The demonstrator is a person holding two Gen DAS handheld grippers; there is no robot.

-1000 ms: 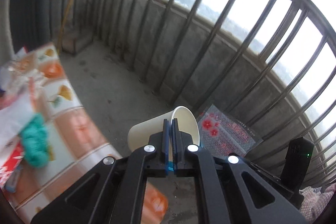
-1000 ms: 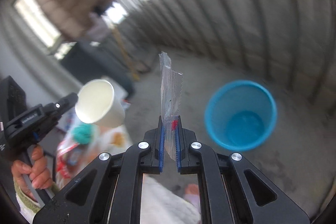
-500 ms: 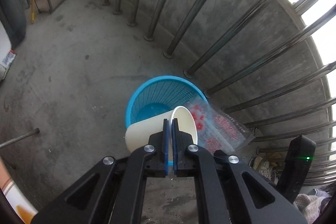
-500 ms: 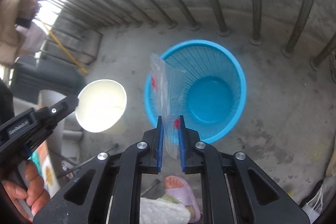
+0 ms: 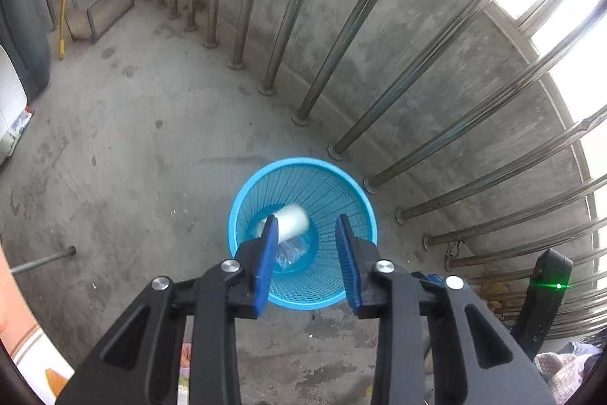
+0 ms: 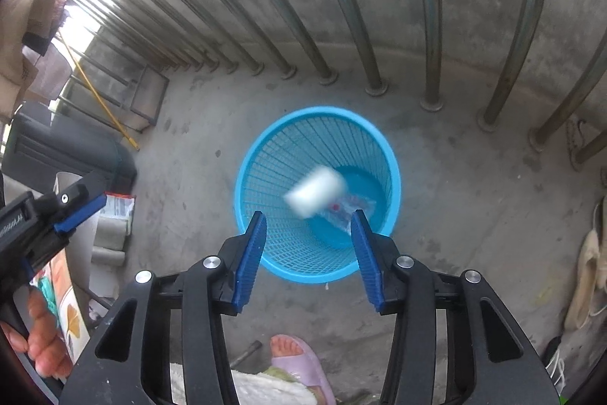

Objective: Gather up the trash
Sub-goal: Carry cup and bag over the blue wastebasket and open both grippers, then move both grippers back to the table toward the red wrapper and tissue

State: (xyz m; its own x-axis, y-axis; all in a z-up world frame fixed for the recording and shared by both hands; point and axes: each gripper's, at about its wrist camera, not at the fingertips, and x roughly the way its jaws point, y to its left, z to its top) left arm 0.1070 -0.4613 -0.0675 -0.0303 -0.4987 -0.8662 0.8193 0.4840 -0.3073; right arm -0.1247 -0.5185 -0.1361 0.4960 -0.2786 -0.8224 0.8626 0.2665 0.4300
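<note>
A blue mesh wastebasket point(image 5: 242, 211) point(image 6: 250, 158) stands on the concrete floor by the railing. A white paper cup point(image 5: 290, 221) point(image 6: 315, 190), blurred in the right wrist view, is inside the basket. A clear plastic wrapper with red print point(image 5: 290, 253) point(image 6: 351, 209) lies at the basket's bottom. My left gripper point(image 5: 307, 257) is open and empty above the basket; it also shows at the left of the right wrist view point(image 6: 81, 204). My right gripper point(image 6: 309, 255) is open and empty above the basket's near rim.
Steel railing bars point(image 5: 315, 55) point(image 6: 364, 25) on a low concrete wall curve behind the basket. A foot in a pink slipper point(image 6: 299, 359) is below the right gripper. A patterned table edge point(image 6: 64, 306) and a dark bin point(image 6: 68, 154) are at the left.
Both grippers have opened. The cup has left the left gripper and the wrapper the right one; both are now inside the basket. Both grippers moved closer over the basket.
</note>
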